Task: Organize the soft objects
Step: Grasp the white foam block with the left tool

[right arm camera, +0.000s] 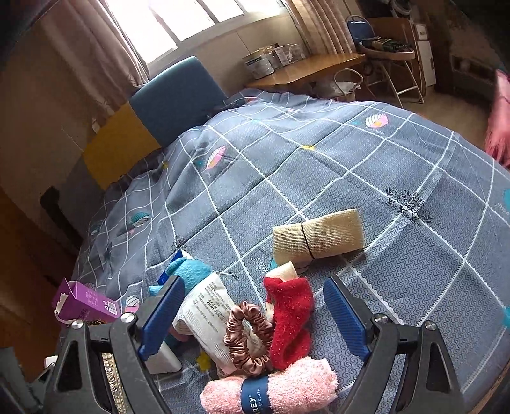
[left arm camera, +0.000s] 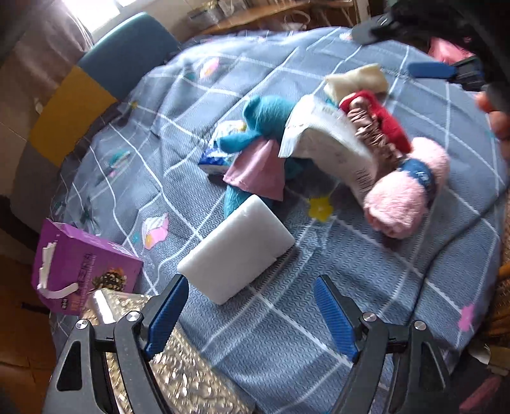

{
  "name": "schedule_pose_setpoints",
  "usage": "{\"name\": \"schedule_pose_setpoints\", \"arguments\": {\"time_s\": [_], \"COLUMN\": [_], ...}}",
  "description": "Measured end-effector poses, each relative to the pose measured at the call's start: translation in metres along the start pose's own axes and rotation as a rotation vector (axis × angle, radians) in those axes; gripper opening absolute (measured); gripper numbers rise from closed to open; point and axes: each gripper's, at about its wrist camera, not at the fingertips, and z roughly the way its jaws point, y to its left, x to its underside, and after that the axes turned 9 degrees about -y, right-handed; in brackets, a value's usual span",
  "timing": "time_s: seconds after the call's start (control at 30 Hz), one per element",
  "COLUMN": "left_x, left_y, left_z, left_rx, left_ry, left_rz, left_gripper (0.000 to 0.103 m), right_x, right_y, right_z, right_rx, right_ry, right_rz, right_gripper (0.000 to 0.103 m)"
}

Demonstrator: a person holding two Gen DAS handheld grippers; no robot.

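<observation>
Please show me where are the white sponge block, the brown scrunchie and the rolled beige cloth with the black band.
white sponge block (left arm camera: 237, 250): left wrist view, middle of its top face.
brown scrunchie (right arm camera: 237, 348): right wrist view, left side of the ring.
rolled beige cloth (right arm camera: 334, 234): right wrist view, right of the band.

A home bedroom. A bed with a grey checked quilt (right arm camera: 318, 178) fills the view. Curtained window (right arm camera: 178, 22) and wooden desk (right arm camera: 306, 68) stand behind.
</observation>
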Motion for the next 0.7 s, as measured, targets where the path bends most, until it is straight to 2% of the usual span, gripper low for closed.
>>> {"name": "schedule_pose_setpoints", "arguments": {"time_s": [0.27, 0.33, 0.4, 0.43, 0.47, 0.57, 0.63, 0.7], "left_x": [-0.01, -0.01, -0.013, -0.014, -0.014, -0.009, -0.005, 0.004], "left_y": [0.004, 0.009, 0.014, 0.015, 0.017, 0.024, 0.028, 0.024], "left_z": [0.056, 0.061, 0.059, 0.054, 0.049, 0.026, 0.006, -0.009], "left_rx": [-0.023, -0.007, 0.021, 0.026, 0.039, 0.133, 0.249, 0.329], "left_ry": [0.119, 0.126, 0.116, 0.104, 0.089, 0.041, 0.002, -0.019], "left_rz": [0.033, 0.001, -0.062, -0.088, -0.104, -0.19, -0.268, -0.319], "left_gripper": [0.082, 0.082, 0.059, 0.057, 0.05, 0.04, 0.037, 0.035], "right_x": [-0.003, -0.003, -0.004, -0.005, -0.005, -0.006, -0.007, -0.007], "right_y": [-0.008, -0.011, -0.013, -0.015, -0.017, -0.018, -0.018, -0.017], "right_z": [0.001, 0.002, 0.001, 0.001, 0.0, -0.002, -0.002, -0.002], "right_rx": [-0.034, -0.038, -0.039, -0.038, -0.037, -0.033, -0.033, -0.034], "right_ry": [0.011, 0.016, 0.011, 0.006, 0.0, -0.011, -0.012, -0.012], "right_rz": [0.059, 0.079, 0.096, 0.103, 0.11, 0.117, 0.117, 0.116], "right_gripper": [0.09, 0.09, 0.09, 0.09, 0.09, 0.09, 0.09, 0.09]}}
